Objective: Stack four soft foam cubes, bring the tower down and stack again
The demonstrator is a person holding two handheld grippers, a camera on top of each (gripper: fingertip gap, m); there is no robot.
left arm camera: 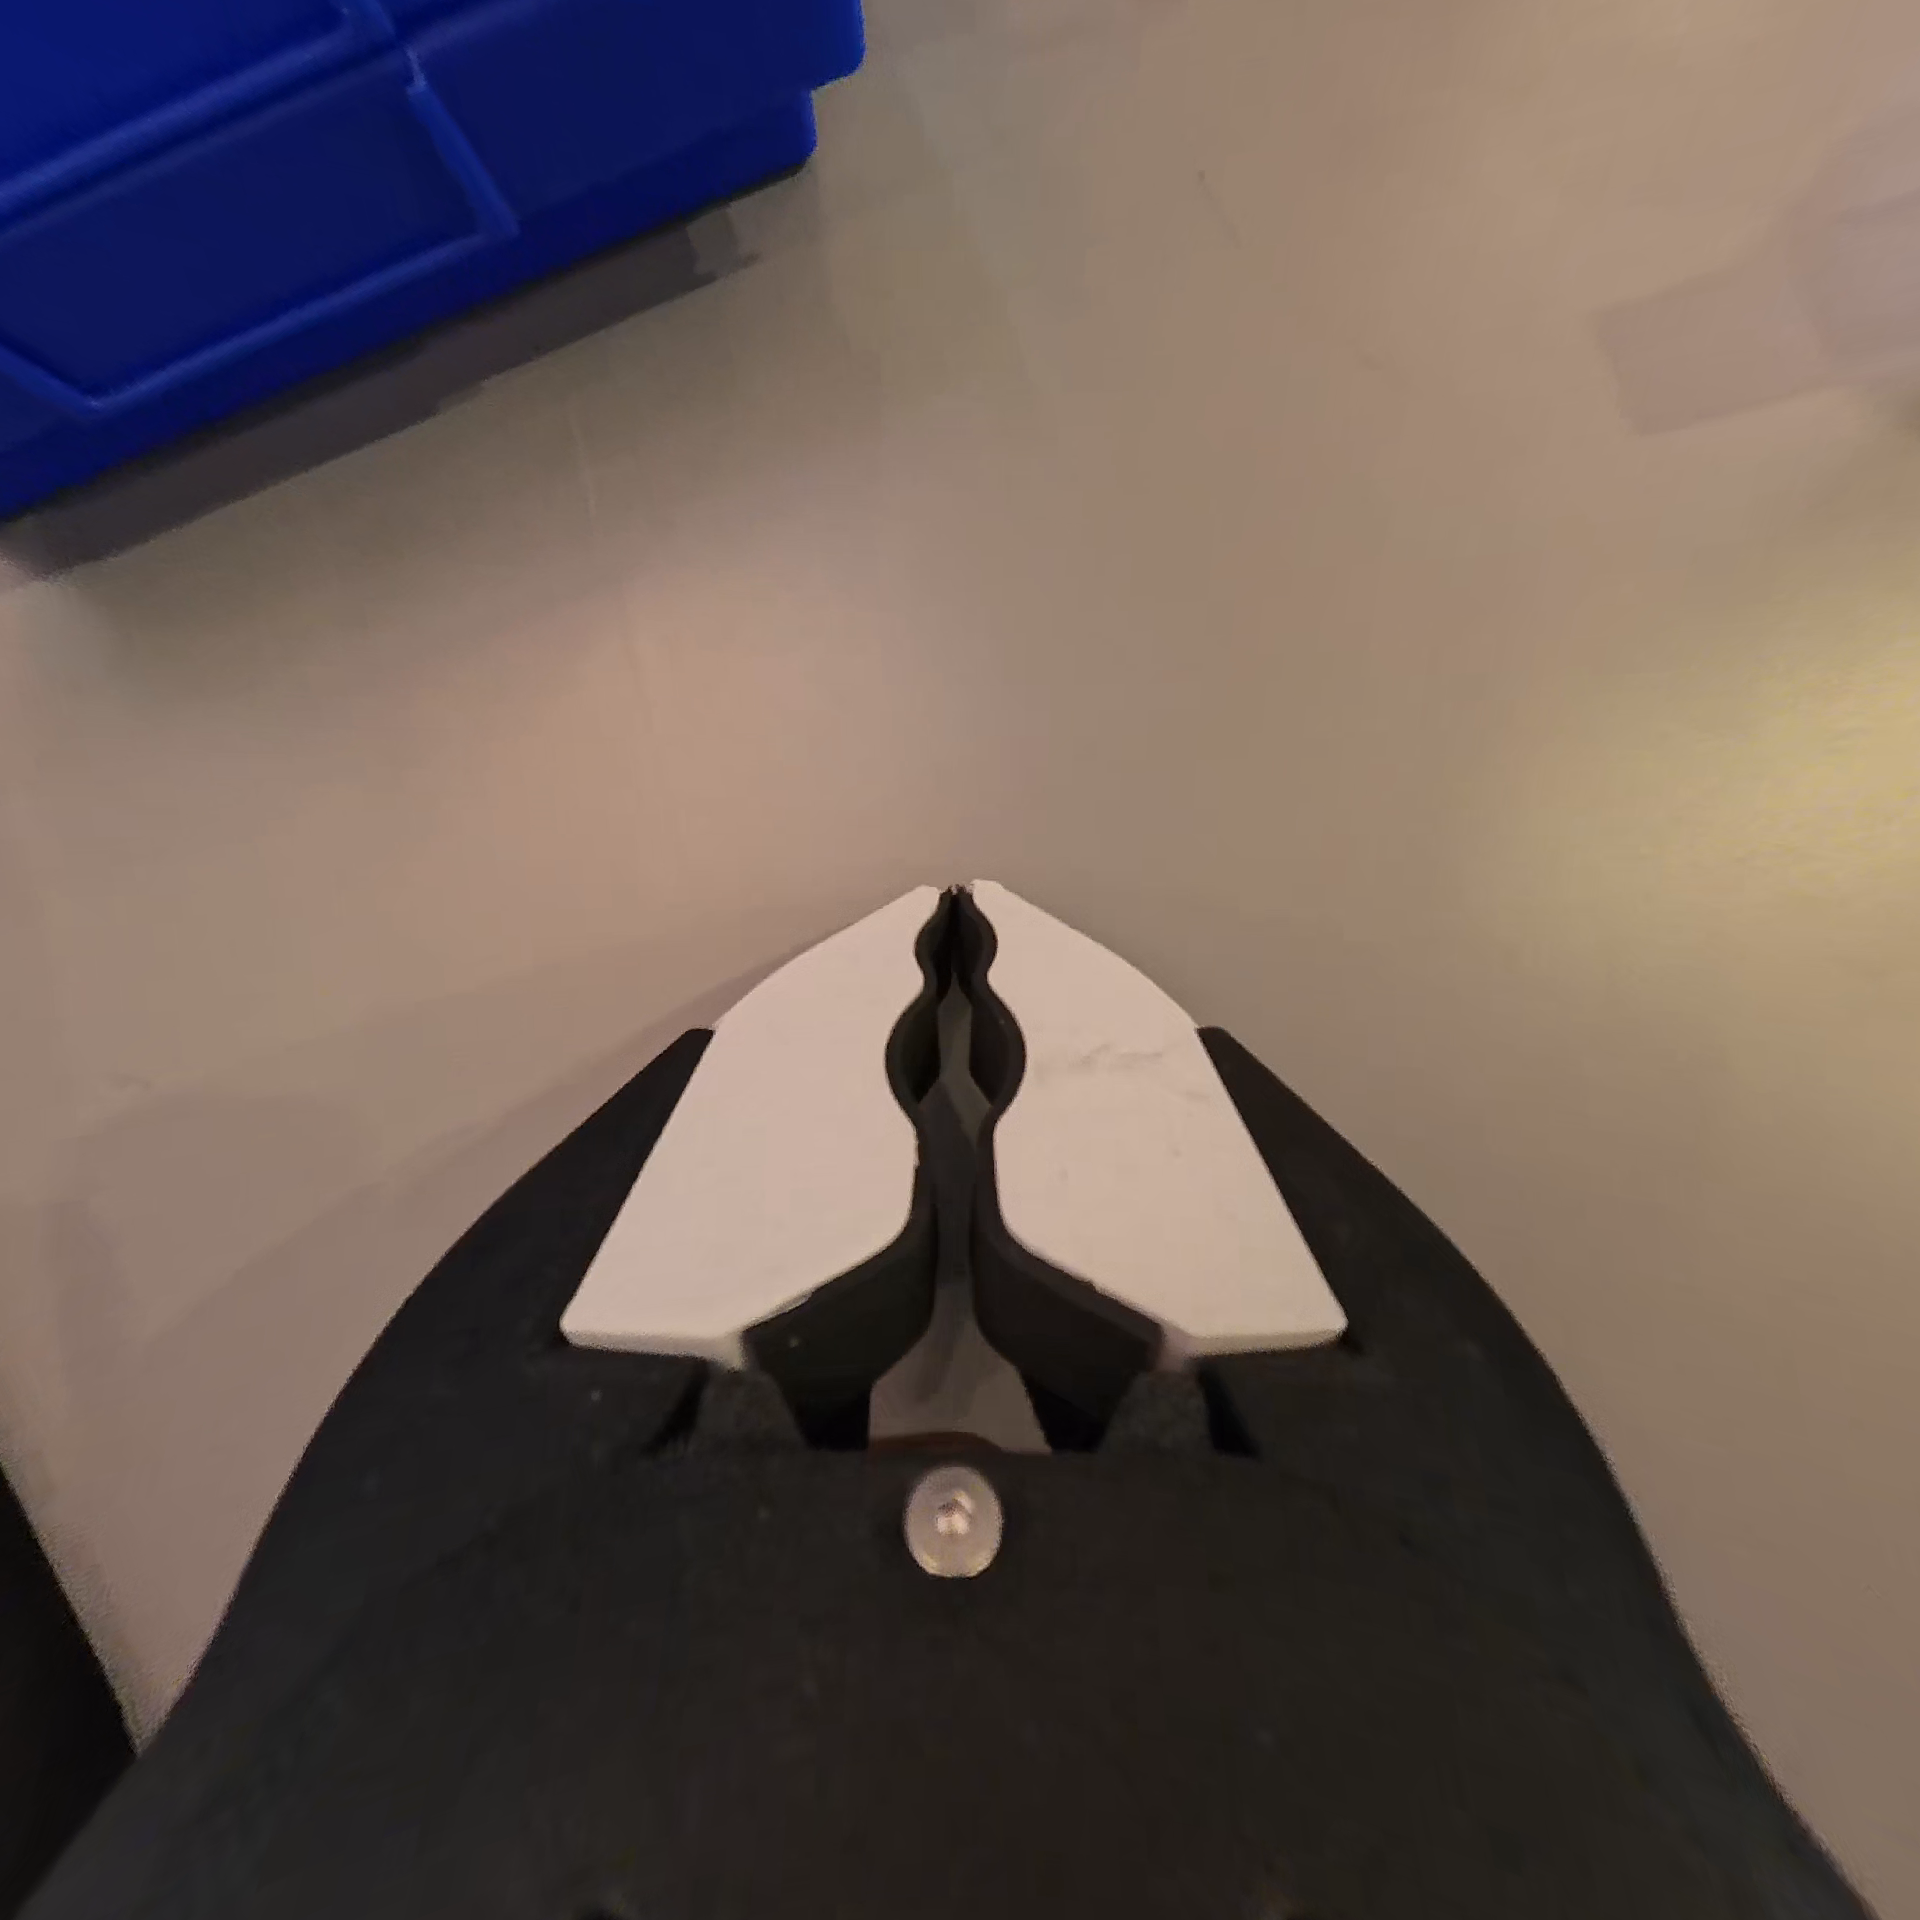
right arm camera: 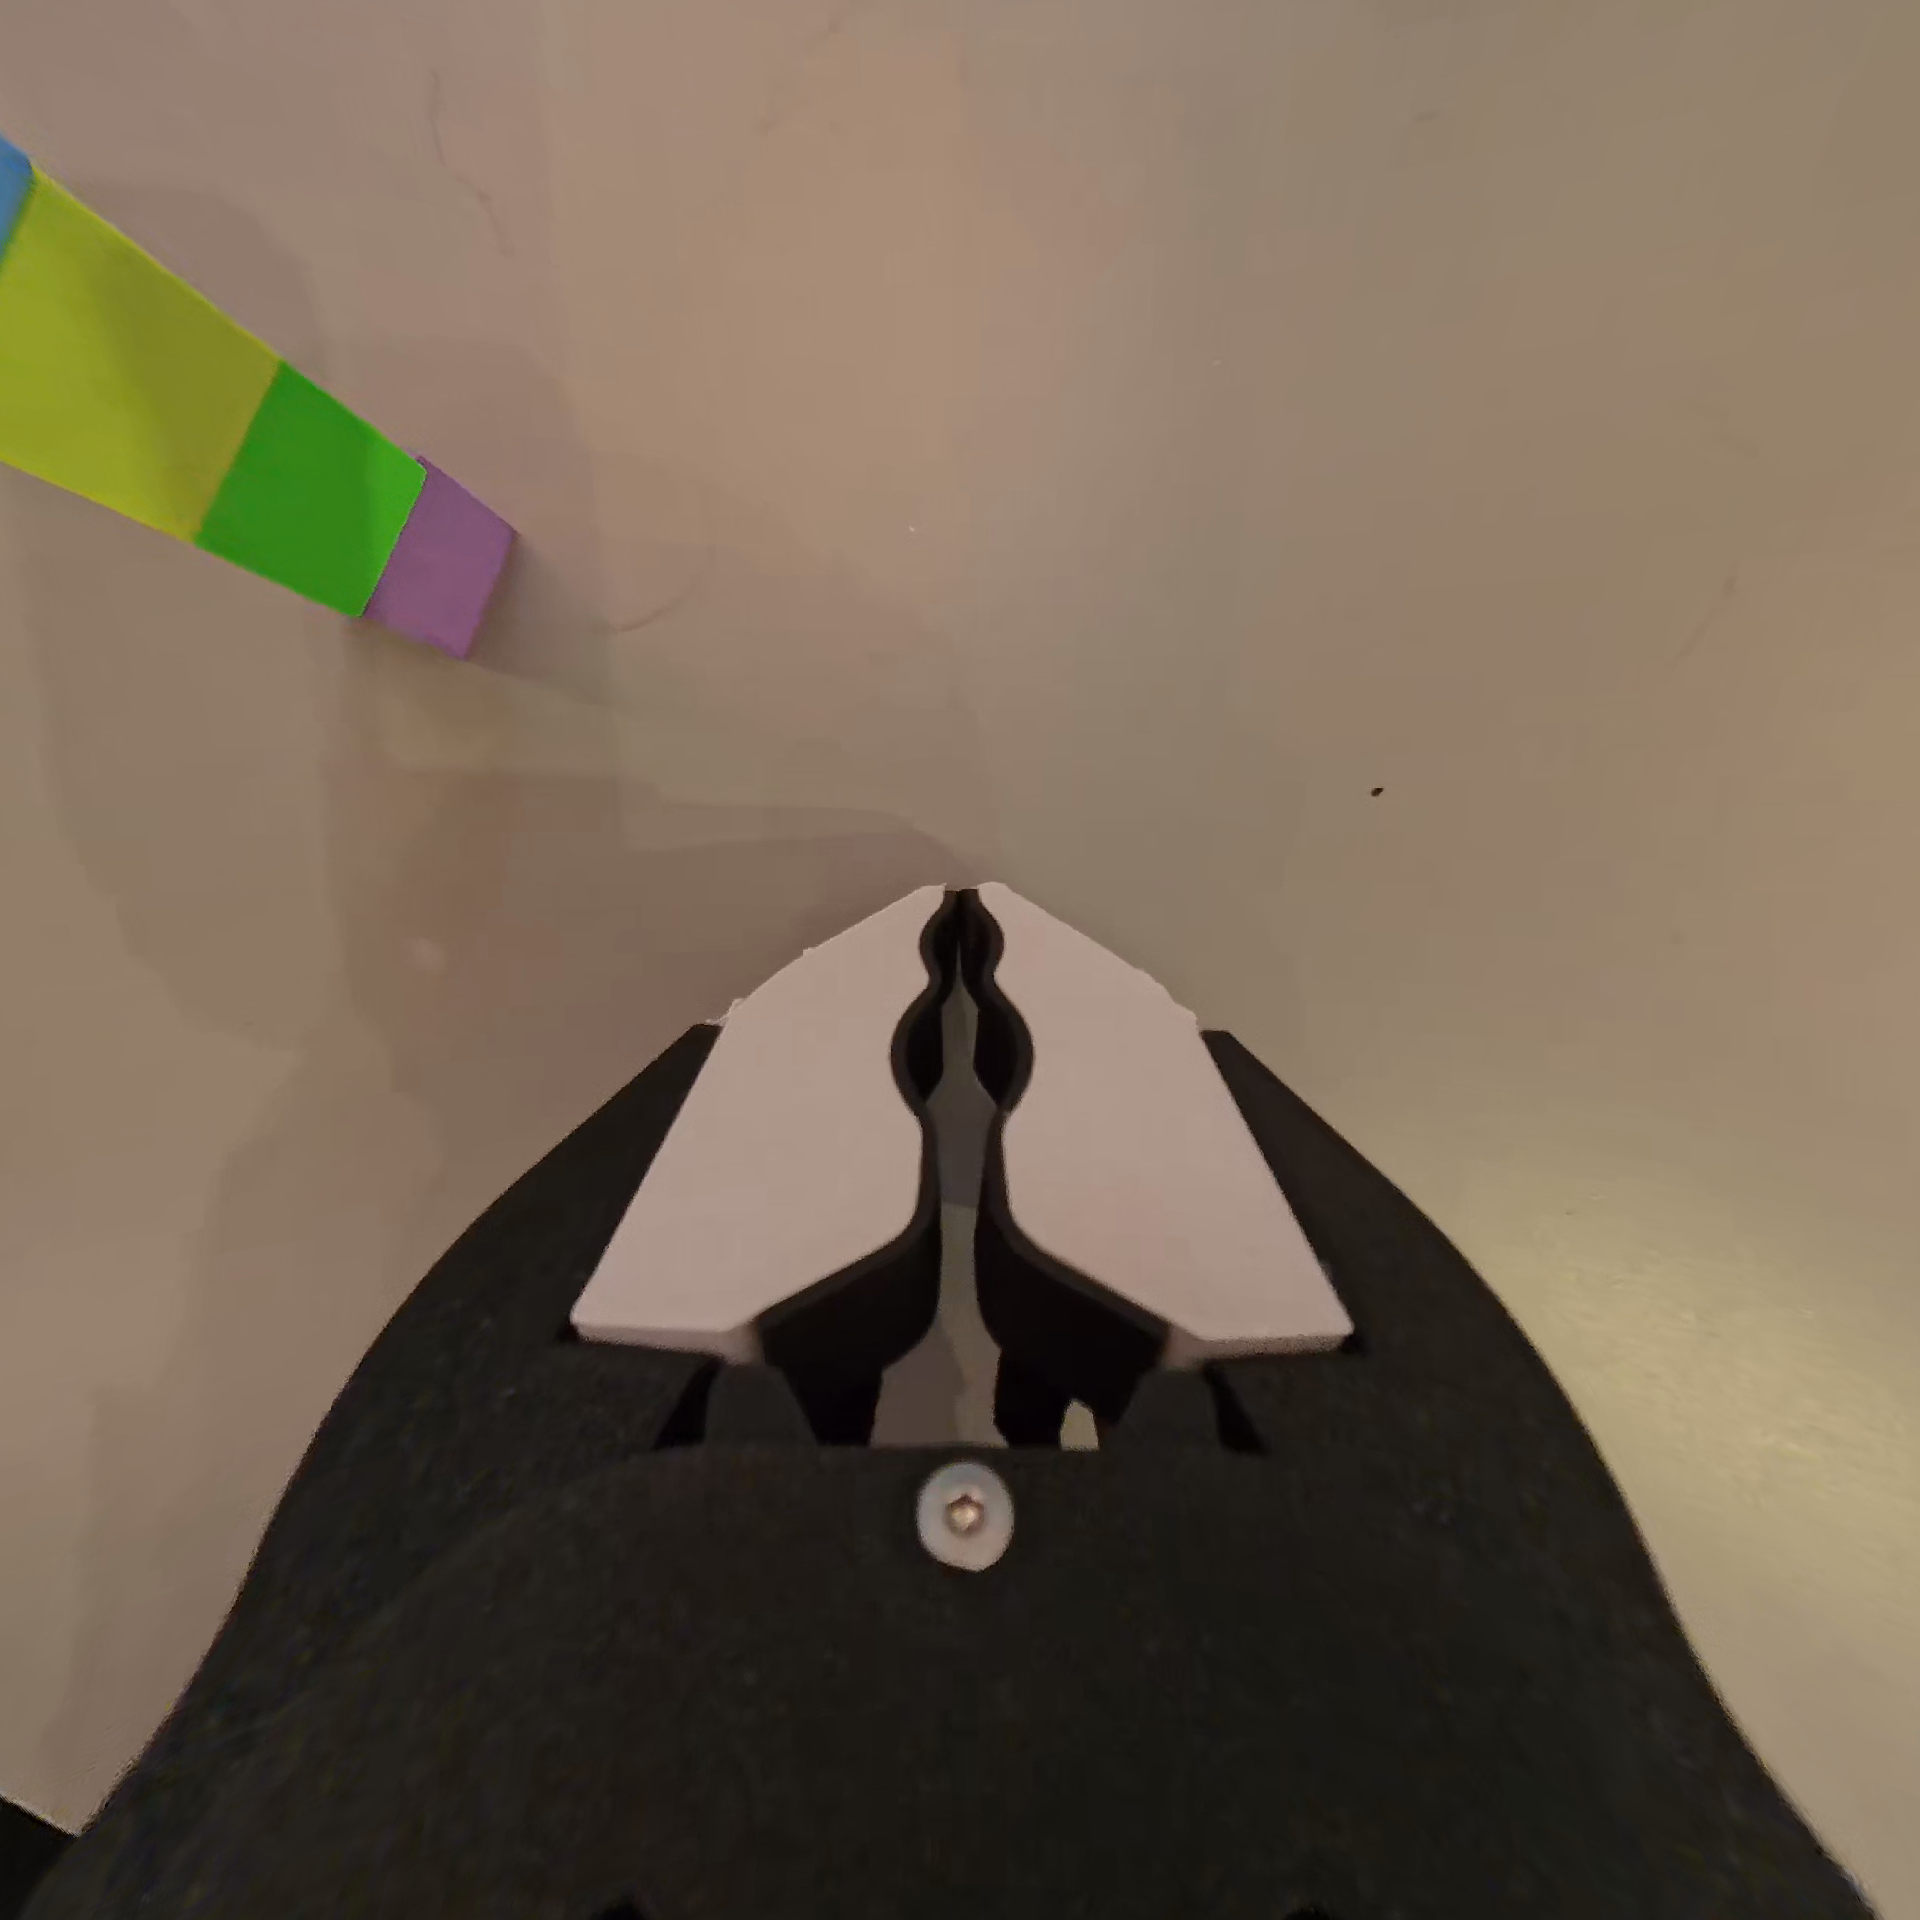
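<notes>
In the right wrist view a tower of foam cubes stands on the pale table [right arm camera: 1247, 416] at the far left, seen from above: a purple cube [right arm camera: 442, 566] at the bottom, a green cube [right arm camera: 312, 494] on it, a yellow-green cube [right arm camera: 114, 374] above that, and a blue cube [right arm camera: 12, 187] at the frame edge on top. My right gripper [right arm camera: 958, 891] is shut with nothing between its pads, to the right of the tower and apart from it. My left gripper [left arm camera: 956, 889] is shut with nothing in it, over bare table. No cube shows in the left wrist view.
A blue plastic bin [left arm camera: 364, 208] sits at the upper left of the left wrist view, well clear of the left fingertips. A dark edge [left arm camera: 42, 1621] shows at that view's lower left. A small dark speck [right arm camera: 1377, 792] lies on the table to the right. About 40 cm separates my left fingertips from my right. The green cube [right arm camera: 312, 494] is about 10 cm from my right fingertips and 30 cm from my left.
</notes>
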